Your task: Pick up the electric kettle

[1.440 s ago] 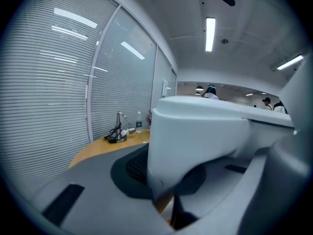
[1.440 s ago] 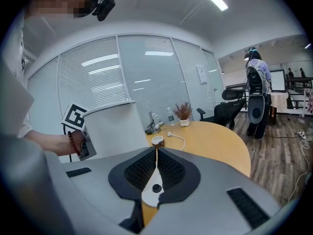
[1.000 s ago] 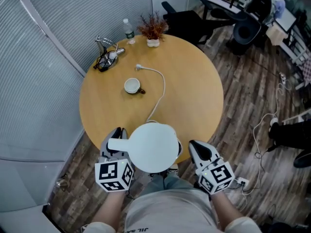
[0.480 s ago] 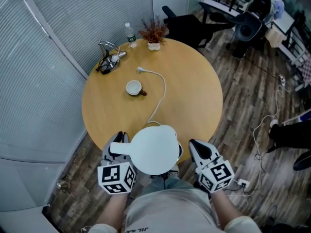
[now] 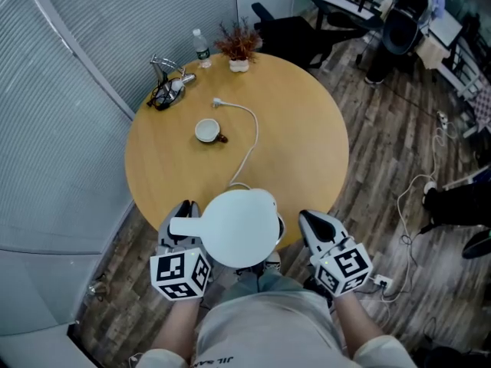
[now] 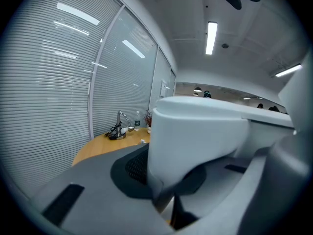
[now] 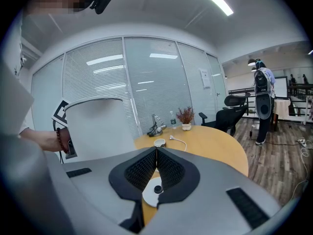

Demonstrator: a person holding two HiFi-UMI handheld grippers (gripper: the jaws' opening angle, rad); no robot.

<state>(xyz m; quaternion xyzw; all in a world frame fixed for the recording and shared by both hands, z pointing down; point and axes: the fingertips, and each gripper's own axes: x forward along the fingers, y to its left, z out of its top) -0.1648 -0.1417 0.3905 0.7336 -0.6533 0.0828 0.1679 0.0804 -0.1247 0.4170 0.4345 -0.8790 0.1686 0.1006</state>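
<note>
The white electric kettle [image 5: 239, 228] hangs over the near edge of the round wooden table [image 5: 307, 144]. My left gripper [image 5: 182, 215] is shut on its handle, and in the left gripper view the white handle [image 6: 195, 136] fills the space between the jaws. To the kettle's right my right gripper [image 5: 311, 225] is shut with nothing in it, its pads [image 7: 146, 168] pressed together. Beyond those jaws the kettle's round white base [image 7: 152, 194] lies on the table, with the kettle [image 7: 100, 126] raised to its left.
A white cord [image 5: 249, 140] runs from under the kettle to a plug [image 5: 218, 103]. A cup [image 5: 207, 132], a metal stand with glasses [image 5: 167, 87], a water bottle [image 5: 201, 47] and a small plant [image 5: 239, 48] stand at the far side. Office chairs [image 5: 295, 33] are behind the table.
Only the head camera's aim has shifted a little. The kettle and both grippers keep their places.
</note>
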